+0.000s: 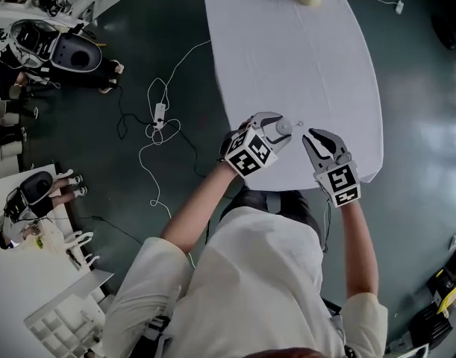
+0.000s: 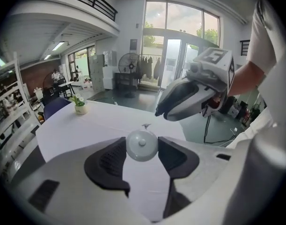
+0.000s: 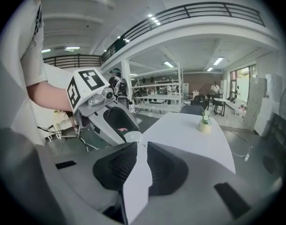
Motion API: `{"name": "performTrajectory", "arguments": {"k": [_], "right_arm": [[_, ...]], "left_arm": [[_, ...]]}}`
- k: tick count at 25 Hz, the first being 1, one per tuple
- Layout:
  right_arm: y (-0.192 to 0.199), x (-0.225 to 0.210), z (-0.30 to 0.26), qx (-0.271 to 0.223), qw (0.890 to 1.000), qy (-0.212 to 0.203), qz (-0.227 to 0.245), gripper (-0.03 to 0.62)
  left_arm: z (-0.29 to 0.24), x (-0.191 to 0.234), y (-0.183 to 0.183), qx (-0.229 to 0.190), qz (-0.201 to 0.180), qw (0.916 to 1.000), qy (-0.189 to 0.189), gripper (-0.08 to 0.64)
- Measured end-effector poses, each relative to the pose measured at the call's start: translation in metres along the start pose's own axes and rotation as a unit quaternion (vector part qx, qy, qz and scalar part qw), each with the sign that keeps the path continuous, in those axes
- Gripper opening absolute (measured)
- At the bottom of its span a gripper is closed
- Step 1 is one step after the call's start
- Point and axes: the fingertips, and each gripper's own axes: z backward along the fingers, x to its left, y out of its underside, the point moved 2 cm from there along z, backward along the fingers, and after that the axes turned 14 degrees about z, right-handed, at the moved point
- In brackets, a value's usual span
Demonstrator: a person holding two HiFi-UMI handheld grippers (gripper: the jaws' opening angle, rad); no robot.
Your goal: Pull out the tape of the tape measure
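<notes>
While the left gripper clamps the round white tape measure over the table's near edge, the right gripper is just beside it, its jaws slightly apart and empty. The pull tab is not yet gripped, and no tape appears drawn out.

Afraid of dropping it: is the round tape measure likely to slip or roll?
Probably slippery: the tape measure looks smooth and domed, pinched at its rim by the left tool. Round, it would likely roll on edge.

workshop hall, mezzanine railing, shelving racks
</notes>
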Motion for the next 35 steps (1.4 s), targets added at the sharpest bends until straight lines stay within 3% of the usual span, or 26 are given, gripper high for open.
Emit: {"name": "performTrajectory", "arguments": {"k": [9,20,25,30,35], "right_arm": [[-0.033,-0.004,0.034,0.028,0.99,0.01,0.14,0.087],[-0.062,-0.004,0.04,0.04,0.962,0.055,0.263,0.095],[-0.063,0.002,0.035,0.05,0.945,0.065,0.318,0.094],[-0.075,0.005,0.033,0.043,0.939,0.067,0.333,0.049],[-0.082,0.003,0.034,0.038,0.945,0.056,0.32,0.044]], "left_arm": [[0.042,-0.035,-0.044,-0.015,-0.011,0.9998,0.002,0.218],[0.069,-0.046,-0.067,-0.04,-0.015,0.999,-0.01,0.218],[0.073,-0.049,-0.065,-0.04,-0.012,0.999,-0.011,0.218],[0.083,-0.049,-0.066,-0.043,-0.019,0.9988,-0.013,0.218],[0.092,-0.045,-0.071,-0.052,-0.025,0.9981,-0.022,0.218]]}}
